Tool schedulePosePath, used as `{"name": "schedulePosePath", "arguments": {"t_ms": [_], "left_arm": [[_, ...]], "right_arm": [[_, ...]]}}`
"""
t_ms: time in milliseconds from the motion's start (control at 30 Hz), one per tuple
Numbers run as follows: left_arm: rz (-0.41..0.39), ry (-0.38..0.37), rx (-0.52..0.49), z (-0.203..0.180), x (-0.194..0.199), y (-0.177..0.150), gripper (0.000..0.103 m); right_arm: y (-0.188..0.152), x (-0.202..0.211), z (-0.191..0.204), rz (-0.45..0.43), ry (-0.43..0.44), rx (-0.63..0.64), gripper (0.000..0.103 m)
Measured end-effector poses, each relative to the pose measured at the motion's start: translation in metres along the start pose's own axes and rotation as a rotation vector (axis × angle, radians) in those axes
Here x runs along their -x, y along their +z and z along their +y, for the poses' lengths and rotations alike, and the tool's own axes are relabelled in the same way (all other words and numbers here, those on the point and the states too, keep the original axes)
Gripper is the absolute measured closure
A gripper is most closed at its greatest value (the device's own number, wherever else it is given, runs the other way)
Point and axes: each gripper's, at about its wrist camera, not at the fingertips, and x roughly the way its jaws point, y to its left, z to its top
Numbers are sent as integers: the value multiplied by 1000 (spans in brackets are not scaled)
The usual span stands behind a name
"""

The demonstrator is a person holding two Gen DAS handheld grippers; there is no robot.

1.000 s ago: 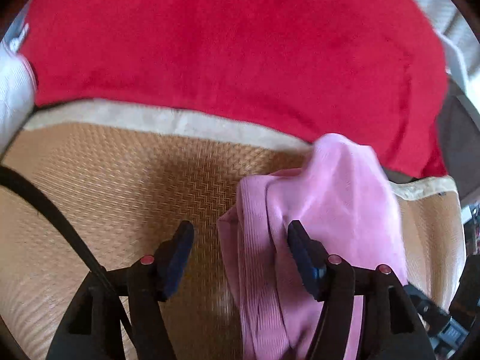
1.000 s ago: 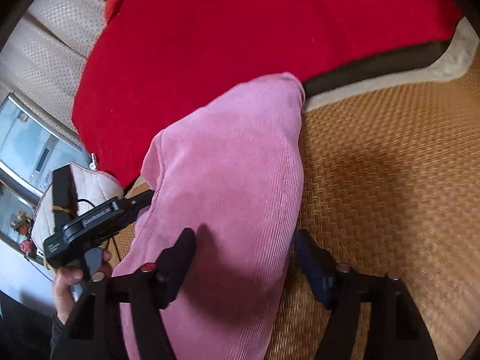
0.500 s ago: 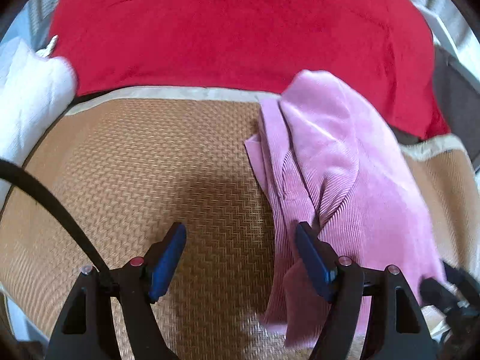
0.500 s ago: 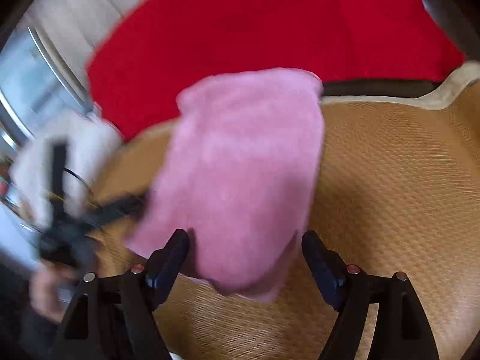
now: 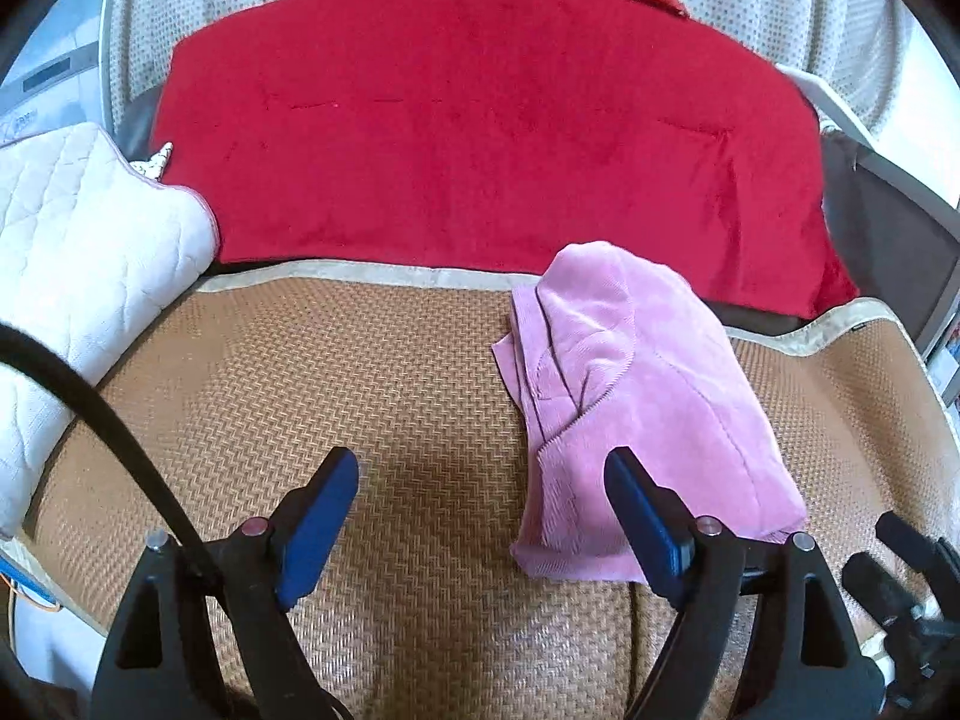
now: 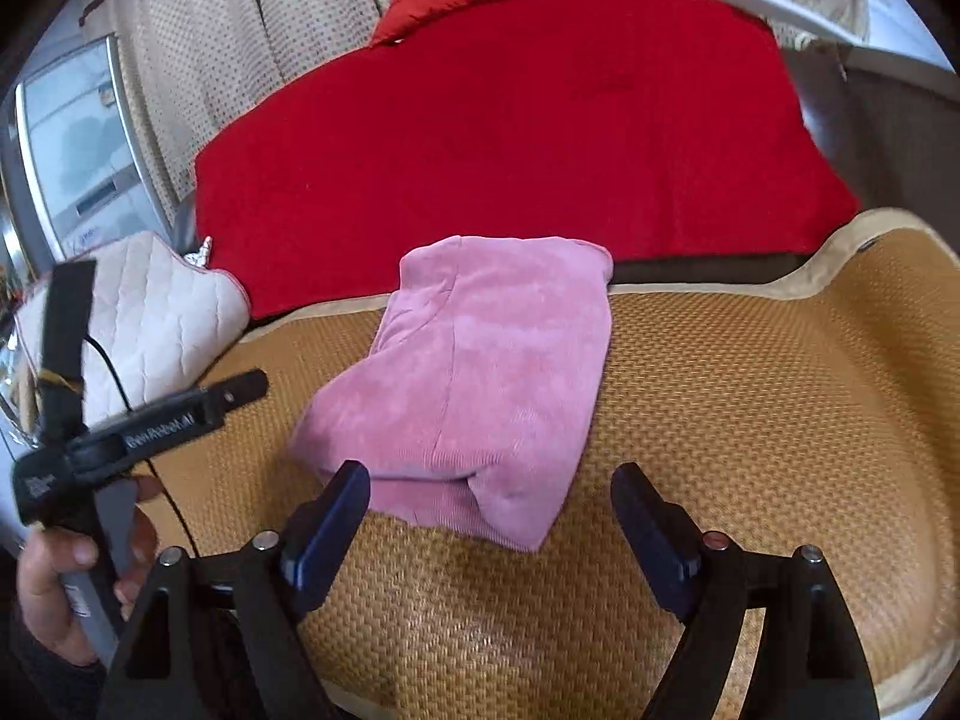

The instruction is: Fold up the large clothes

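Note:
A pink corduroy garment [image 5: 636, 396] lies folded into a compact bundle on the woven tan mat [image 5: 360, 372]; it also shows in the right wrist view [image 6: 480, 384]. My left gripper [image 5: 480, 510] is open and empty, low over the mat, with the bundle just beyond its right finger. My right gripper [image 6: 489, 516] is open and empty, just short of the bundle's near edge. The left gripper's body [image 6: 138, 426] shows at the left of the right wrist view, held by a hand.
A red blanket [image 5: 480, 138] covers the back of the seat behind the mat. A white quilted cushion [image 5: 78, 252] lies at the left. Dotted curtains [image 6: 240, 60] and a window lie beyond.
Both grippers have pulled back and up from the pink garment, which now lies released and folded on the mat. The view has widened to show the whole seat.

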Motion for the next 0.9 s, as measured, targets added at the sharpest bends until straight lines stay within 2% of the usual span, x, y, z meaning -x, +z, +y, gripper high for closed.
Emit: {"name": "schedulePosePath", "arguments": {"t_ms": [167, 500, 600, 633, 900], "left_arm": [[-13, -21, 4, 0, 10, 1, 18], [-35, -40, -31, -13, 30, 0, 18], [-58, -27, -55, -18, 35, 0, 14], [-61, -21, -60, -19, 36, 0, 6], [-82, 18, -75, -23, 37, -3, 6]], "right_arm": [[-8, 1, 12, -4, -50, 43, 11], [-7, 6, 20, -34, -117, 86, 10], [-7, 5, 19, -37, -151, 91, 10], [-6, 6, 18, -44, -163, 90, 10], [7, 7, 7, -69, -220, 36, 9]]}}
